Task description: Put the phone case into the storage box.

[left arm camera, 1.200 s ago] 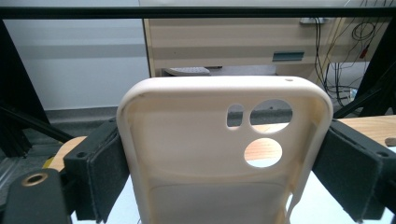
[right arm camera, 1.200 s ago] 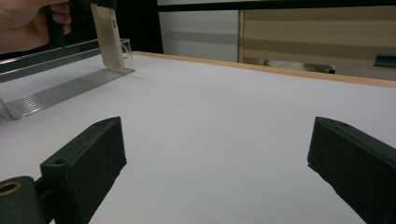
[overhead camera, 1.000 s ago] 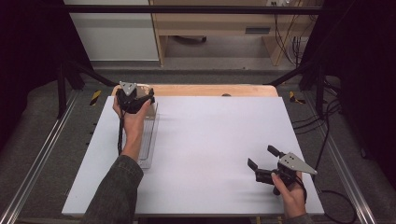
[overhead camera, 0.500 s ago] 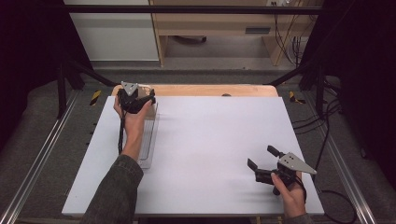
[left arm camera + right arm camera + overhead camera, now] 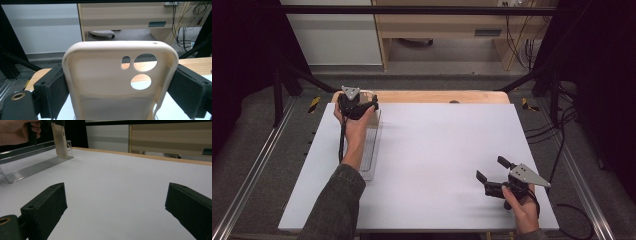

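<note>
A cream phone case (image 5: 117, 82) with camera cut-outs stands upright between my left gripper's jaws, which press on its two long sides. That left gripper (image 5: 362, 106) is at the table's far left, over the far end of a clear plastic rack (image 5: 371, 145). From the right gripper view the phone case (image 5: 59, 140) stands on the rack's (image 5: 37, 167) far end, held from above. My right gripper (image 5: 493, 175) hovers open near the front right of the white table (image 5: 447, 145), with nothing between its pads (image 5: 47, 207).
A wooden strip (image 5: 437, 96) runs along the table's far edge. Beyond it are a wooden desk (image 5: 452, 25) and a white cabinet (image 5: 332, 35). Cables (image 5: 562, 130) hang right of the table. Metal rails (image 5: 252, 175) flank both sides.
</note>
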Demonstrator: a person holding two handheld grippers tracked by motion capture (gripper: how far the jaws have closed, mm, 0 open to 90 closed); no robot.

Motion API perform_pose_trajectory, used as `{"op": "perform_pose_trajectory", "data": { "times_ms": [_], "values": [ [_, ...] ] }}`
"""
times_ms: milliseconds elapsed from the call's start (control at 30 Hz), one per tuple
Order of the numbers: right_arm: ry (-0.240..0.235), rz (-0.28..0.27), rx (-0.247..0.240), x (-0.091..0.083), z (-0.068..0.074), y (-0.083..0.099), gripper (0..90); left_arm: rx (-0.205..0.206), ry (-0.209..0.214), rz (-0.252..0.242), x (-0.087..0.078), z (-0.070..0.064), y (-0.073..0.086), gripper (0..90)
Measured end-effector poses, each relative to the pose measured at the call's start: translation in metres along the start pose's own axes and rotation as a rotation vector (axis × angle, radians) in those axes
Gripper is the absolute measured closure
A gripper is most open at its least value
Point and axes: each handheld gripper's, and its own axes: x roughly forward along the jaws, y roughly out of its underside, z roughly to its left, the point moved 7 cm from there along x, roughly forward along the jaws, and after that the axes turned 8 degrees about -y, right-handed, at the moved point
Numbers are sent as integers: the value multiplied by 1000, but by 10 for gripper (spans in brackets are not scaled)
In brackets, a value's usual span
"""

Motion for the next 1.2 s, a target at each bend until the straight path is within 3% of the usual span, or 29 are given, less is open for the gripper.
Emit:
{"op": "perform_pose_trajectory", "data": {
  "times_ms": [567, 1200],
  "values": [
    [-2, 2, 2, 1, 1, 0, 37, 5, -9, 2, 2, -2, -1, 103],
    [-21, 17, -7, 3, 4, 2, 36, -3, 19, -9, 3, 1, 1, 96]
  ]
}}
